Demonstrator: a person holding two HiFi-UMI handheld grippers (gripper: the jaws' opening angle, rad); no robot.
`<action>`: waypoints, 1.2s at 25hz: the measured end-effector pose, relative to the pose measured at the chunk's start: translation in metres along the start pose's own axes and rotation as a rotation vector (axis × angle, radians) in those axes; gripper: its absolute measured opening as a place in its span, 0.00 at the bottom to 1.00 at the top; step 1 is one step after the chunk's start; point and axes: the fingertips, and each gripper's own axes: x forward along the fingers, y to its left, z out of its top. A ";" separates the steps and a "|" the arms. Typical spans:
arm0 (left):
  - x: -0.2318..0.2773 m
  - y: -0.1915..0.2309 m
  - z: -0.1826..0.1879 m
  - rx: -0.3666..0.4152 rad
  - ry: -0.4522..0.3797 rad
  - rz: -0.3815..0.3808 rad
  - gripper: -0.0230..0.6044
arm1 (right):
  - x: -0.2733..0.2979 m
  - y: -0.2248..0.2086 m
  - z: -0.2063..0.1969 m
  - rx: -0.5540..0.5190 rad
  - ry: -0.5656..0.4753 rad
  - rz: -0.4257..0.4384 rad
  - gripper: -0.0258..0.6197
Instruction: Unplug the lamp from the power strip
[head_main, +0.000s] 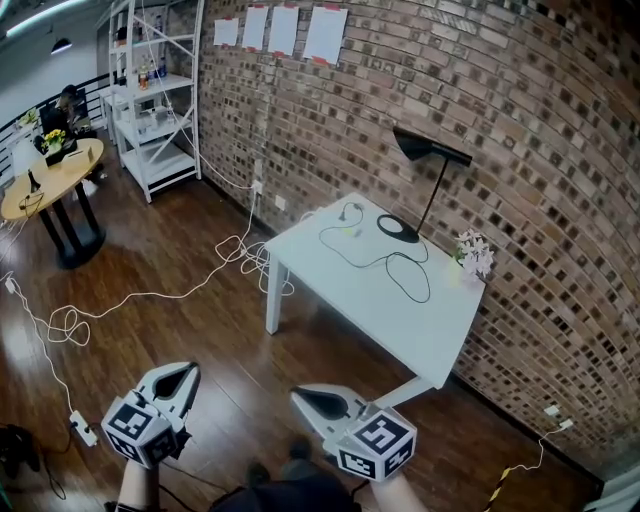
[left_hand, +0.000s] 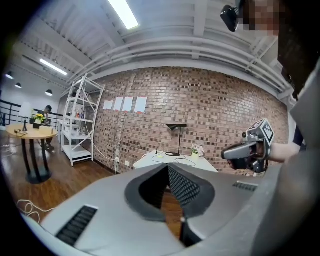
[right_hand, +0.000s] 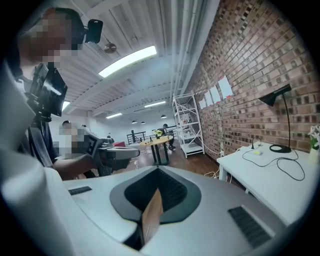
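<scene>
A black desk lamp (head_main: 430, 150) stands at the back of a white table (head_main: 350, 290) against the brick wall. Its black cord (head_main: 400, 265) loops over the tabletop toward a small power strip (head_main: 350, 212) near the far left corner. Both grippers hang low over the wood floor, well short of the table. My left gripper (head_main: 188, 372) is shut and empty. My right gripper (head_main: 297, 396) is also shut with nothing in it. The lamp (right_hand: 277, 95) and the table (right_hand: 270, 180) lie to the right in the right gripper view. In the left gripper view the lamp (left_hand: 176, 127) is far ahead.
A small pot of pale flowers (head_main: 474, 252) sits at the table's right end. White cable (head_main: 130, 297) snakes over the floor to another power strip (head_main: 82, 428). A white shelf unit (head_main: 155, 100) and a round wooden table (head_main: 50, 180) stand at the back left.
</scene>
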 end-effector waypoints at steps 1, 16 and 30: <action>0.002 0.000 0.000 0.011 0.001 -0.001 0.03 | 0.002 0.002 -0.001 -0.026 0.012 0.010 0.05; 0.063 0.008 0.011 0.013 0.059 0.027 0.03 | 0.025 -0.061 0.003 0.033 -0.015 0.065 0.05; 0.160 0.015 0.048 0.090 0.083 0.086 0.03 | 0.042 -0.174 0.022 0.116 -0.074 0.107 0.05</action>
